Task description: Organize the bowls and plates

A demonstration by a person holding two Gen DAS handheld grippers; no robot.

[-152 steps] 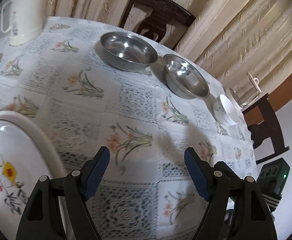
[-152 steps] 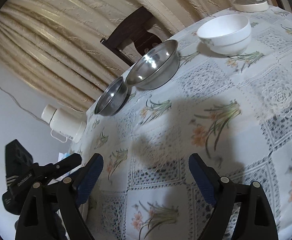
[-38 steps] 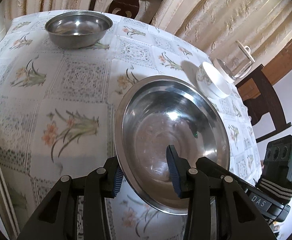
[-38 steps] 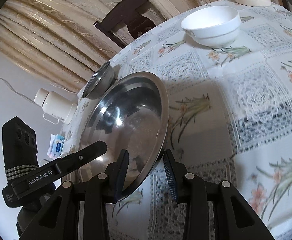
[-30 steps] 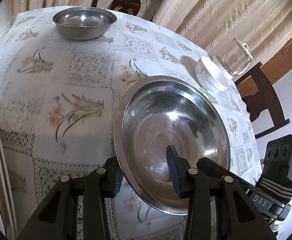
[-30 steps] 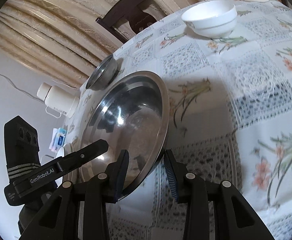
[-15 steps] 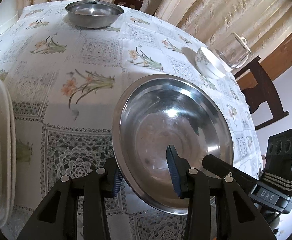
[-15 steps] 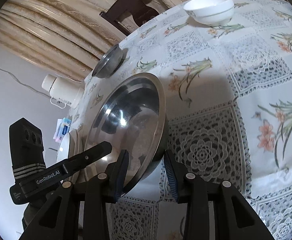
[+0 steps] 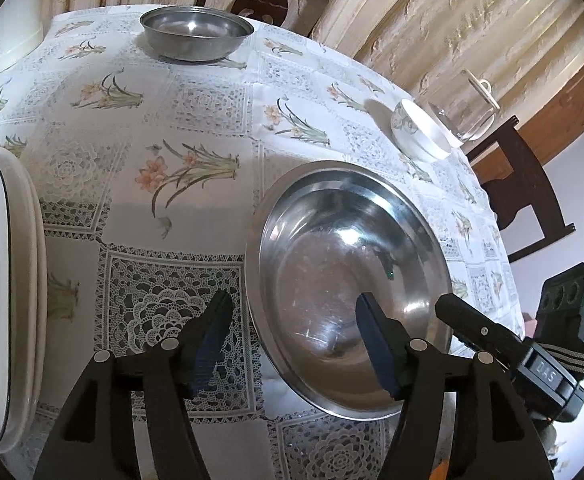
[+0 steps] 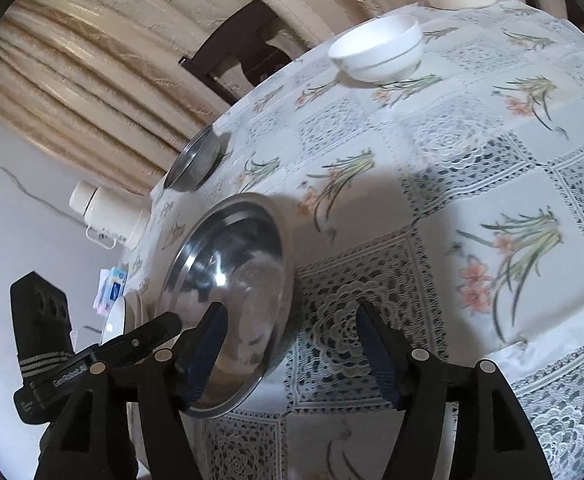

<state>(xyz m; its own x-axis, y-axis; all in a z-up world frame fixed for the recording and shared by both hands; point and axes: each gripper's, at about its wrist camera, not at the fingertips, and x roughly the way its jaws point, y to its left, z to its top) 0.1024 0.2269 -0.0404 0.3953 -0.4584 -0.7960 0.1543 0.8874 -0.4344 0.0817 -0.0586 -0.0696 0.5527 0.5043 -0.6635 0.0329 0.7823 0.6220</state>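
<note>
Large steel bowl point(image 9: 344, 280) on floral tablecloth point(image 9: 164, 128), left gripper point(image 9: 292, 340) and right gripper point(image 10: 292, 340) both spread around opposite rims, gripping nothing

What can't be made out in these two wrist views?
- Large steel bowl, both views: underside hidden, so contact with the floral tablecloth is unclear.
- White oval plates, left view: cut off by the frame edge.
- Blue-and-white packet, right view: too small to read.
- Glass jug, left view: contents unclear.

Cream ribbed curtains point(image 9: 432, 20) fill the top, dark wooden chairs point(image 9: 520, 184) at top center and right, floral lace tablecloth point(image 9: 172, 128) below.
</note>
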